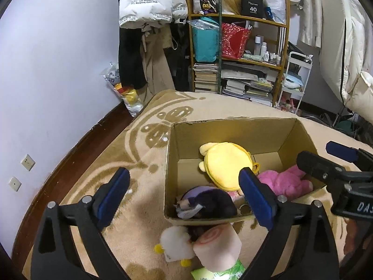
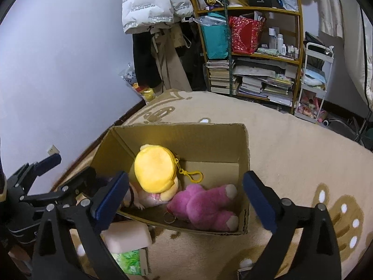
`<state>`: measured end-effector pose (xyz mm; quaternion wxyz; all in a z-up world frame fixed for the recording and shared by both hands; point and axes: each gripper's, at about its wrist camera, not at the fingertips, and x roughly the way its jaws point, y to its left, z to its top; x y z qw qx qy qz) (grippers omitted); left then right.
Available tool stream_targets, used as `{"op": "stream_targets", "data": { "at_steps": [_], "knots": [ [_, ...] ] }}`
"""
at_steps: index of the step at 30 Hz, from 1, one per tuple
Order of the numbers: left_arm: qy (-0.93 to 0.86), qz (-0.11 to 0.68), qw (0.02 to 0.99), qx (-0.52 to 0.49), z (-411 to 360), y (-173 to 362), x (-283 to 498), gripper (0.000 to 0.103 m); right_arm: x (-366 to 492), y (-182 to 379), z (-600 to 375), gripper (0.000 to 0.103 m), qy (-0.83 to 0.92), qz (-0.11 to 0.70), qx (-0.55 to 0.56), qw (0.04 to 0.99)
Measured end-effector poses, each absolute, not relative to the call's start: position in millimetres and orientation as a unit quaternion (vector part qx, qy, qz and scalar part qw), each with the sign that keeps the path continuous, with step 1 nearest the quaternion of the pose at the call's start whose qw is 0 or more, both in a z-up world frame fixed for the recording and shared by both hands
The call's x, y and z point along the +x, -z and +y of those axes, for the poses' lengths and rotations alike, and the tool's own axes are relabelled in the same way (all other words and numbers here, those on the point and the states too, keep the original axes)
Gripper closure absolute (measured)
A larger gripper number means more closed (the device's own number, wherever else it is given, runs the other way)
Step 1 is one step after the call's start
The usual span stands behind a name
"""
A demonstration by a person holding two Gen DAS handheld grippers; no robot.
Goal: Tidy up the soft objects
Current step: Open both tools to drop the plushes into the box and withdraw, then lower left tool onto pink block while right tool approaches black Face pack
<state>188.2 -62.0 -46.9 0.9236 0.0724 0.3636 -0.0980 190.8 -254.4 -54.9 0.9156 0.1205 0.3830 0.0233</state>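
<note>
While both tools hang above the near edge of the cardboard box, each stands with its jaws spread wide and nothing between the blue pads. The left tool frames the box's near left corner in its own view, and the right tool frames the box's near wall in its own; each shows at the edge of the other's picture. The box sits open-topped on a beige carpet patterned with brown shapes. Inside it, a yellow plush pouch with a yellow clip lies toward the middle, resting partly on a pale pink doll-like toy whose details are hard to make out. Just beside it, against the near right wall, lies a pink plush toy with cream paws. In the near left corner of the box is a dark purple plush with a lighter lilac part. Outside the box, touching or just beside its near wall on the carpet, lie a white plush with yellow feet and a pink cushion-like toy with a spiral mark, which rests over a green-printed packet. Farther back stand a wooden shelf loaded with books, bags and bottles, hanging clothes, and a white cart.
</note>
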Motion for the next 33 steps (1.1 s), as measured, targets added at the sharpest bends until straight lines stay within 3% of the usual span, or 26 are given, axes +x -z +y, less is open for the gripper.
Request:
{"op": "stream_targets", "data": {
  "at_steps": [15, 33],
  "knots": [
    [0.091, 0.374, 0.921, 0.06, -46.3, 29.1, 159.2, 0.004, 164.0, 30.5, -273.3, 0.0, 0.003, 0.373, 0.134, 0.918],
    [0.099, 0.416, 0.901, 0.077, -52.4, 47.4, 136.9, 0.004, 115.1, 45.2, -298.3, 0.0, 0.073, 0.44, 0.152, 0.882]
  ]
}}
